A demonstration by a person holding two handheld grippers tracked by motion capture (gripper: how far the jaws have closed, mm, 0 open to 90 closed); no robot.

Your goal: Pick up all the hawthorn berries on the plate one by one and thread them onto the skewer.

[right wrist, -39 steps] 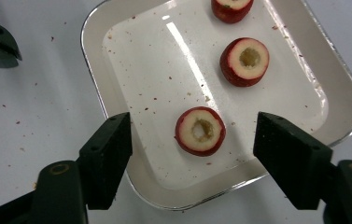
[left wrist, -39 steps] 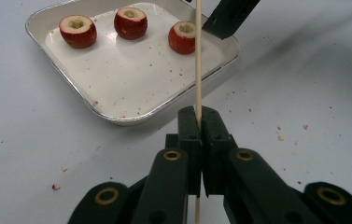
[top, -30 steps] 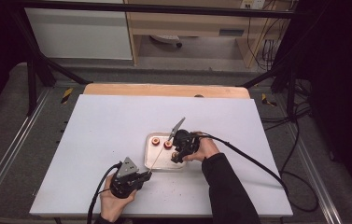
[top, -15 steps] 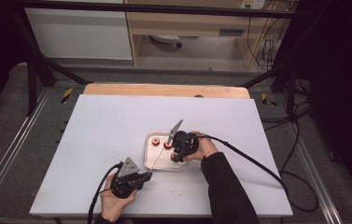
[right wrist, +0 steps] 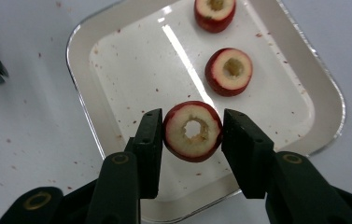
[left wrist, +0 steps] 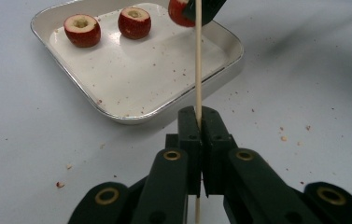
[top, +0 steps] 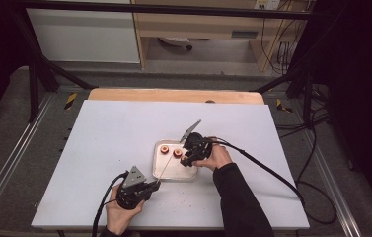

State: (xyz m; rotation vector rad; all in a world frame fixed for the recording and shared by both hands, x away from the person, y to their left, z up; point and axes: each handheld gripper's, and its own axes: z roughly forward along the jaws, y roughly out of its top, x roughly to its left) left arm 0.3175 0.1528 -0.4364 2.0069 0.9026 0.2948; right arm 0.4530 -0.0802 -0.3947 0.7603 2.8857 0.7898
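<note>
On the white worktop (top: 99,148) sat a shallow metal tray (top: 160,170), its floor speckled with small reddish crumbs, and more crumbs lay scattered on the worktop around it. The left tool (left wrist: 200,122), held in the person's left hand (top: 119,217) near the front edge of the worktop, had its jaws closed tight on a thin wooden skewer (left wrist: 198,70); in the left gripper view the stick ran straight up from between the pads, over the near rim of the tray and toward the fruit held by the other tool. The right tool (right wrist: 191,133), in the right hand (top: 217,157) at the tray's far right side, held a cored red fruit slice (right wrist: 193,131) between its jaws above the tray, cut face and hollowed centre turned toward its camera. Its jaws had just been closing, and the pads stood against the fruit's red skin on both sides. In the high view the skewer (top: 165,168) lay as a pale line slanting from the left tool across the tray toward the right tool. Two more cored slices rested on the tray floor: a nearer slice (right wrist: 229,71) just beyond the held one, and a farther slice (right wrist: 214,12) close to the tray's far corner, both lying flat with their cut faces up and apart from each other.
</note>
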